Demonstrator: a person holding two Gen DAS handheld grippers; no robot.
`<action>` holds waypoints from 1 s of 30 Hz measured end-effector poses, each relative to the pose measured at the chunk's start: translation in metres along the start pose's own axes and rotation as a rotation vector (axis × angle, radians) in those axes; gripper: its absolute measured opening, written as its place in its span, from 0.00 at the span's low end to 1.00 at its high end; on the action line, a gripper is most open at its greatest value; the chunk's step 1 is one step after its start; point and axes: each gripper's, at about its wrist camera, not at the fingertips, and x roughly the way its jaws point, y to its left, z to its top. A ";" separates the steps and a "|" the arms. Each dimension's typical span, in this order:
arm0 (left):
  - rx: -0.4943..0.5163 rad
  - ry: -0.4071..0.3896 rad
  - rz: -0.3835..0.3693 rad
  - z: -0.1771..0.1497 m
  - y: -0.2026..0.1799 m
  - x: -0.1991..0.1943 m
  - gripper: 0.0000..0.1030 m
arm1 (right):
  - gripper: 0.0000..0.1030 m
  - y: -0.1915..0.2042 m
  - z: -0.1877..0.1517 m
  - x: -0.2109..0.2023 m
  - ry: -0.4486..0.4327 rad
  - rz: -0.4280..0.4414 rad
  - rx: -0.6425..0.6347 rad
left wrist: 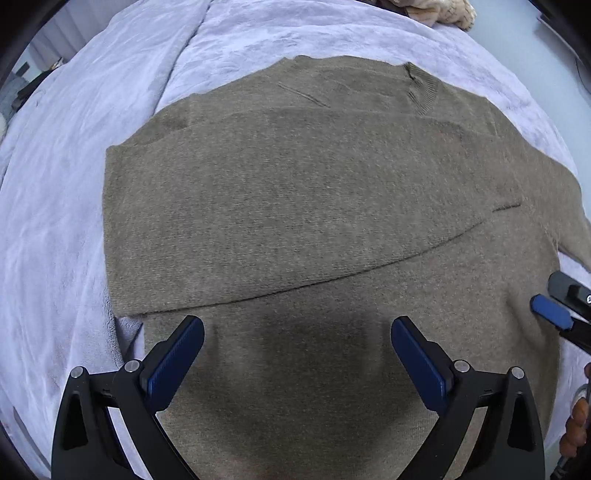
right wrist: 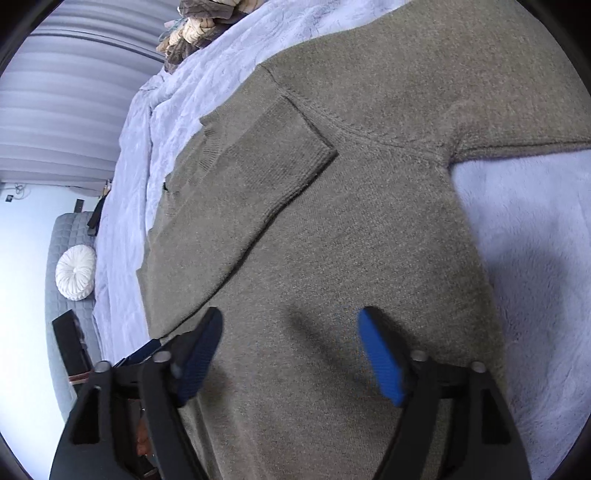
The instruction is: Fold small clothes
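An olive-brown knit sweater (left wrist: 295,192) lies flat on a pale lilac blanket (left wrist: 55,221), with one side folded over its body along a long diagonal edge. My left gripper (left wrist: 297,328) is open and empty, just above the sweater's near part. My right gripper (right wrist: 290,325) is open and empty over the sweater (right wrist: 351,221), near a folded sleeve with a ribbed cuff (right wrist: 210,147). The right gripper's blue pad also shows in the left wrist view (left wrist: 552,312) at the sweater's right edge.
The lilac blanket (right wrist: 535,240) covers a bed. A pile of beige and brown clothes (left wrist: 443,13) lies at the far end, also seen in the right wrist view (right wrist: 199,26). A grey sofa with a round white cushion (right wrist: 75,272) stands beside the bed.
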 end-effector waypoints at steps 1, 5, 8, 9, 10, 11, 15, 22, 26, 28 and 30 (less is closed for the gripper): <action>0.004 0.002 -0.003 0.000 -0.005 0.000 0.98 | 0.79 0.000 0.000 -0.002 -0.005 0.004 -0.006; 0.012 0.018 -0.015 0.001 -0.021 0.001 0.98 | 0.80 -0.002 0.002 -0.006 -0.006 0.006 -0.010; 0.024 0.025 -0.018 0.002 -0.032 0.003 0.98 | 0.80 -0.007 0.003 -0.008 -0.003 0.010 0.005; 0.031 0.026 -0.020 0.003 -0.037 0.003 0.98 | 0.80 -0.010 0.004 -0.010 -0.003 0.012 0.011; 0.037 0.027 -0.018 0.003 -0.041 0.004 0.98 | 0.80 -0.012 0.004 -0.011 -0.004 0.014 0.017; 0.042 0.028 -0.015 0.004 -0.046 0.006 0.98 | 0.80 -0.014 0.005 -0.012 -0.006 0.015 0.021; 0.049 0.039 -0.019 0.007 -0.062 0.010 0.98 | 0.80 -0.023 0.009 -0.022 -0.027 0.014 0.033; 0.031 0.026 -0.097 0.006 -0.085 0.002 0.98 | 0.80 -0.055 0.022 -0.053 -0.106 0.007 0.105; 0.035 0.038 -0.126 0.010 -0.101 0.004 0.98 | 0.80 -0.077 0.025 -0.070 -0.144 -0.004 0.146; 0.046 0.038 -0.140 0.012 -0.113 0.003 0.98 | 0.80 -0.088 0.027 -0.079 -0.162 -0.008 0.165; 0.055 0.045 -0.132 0.015 -0.125 0.004 0.98 | 0.80 -0.100 0.030 -0.091 -0.188 -0.010 0.190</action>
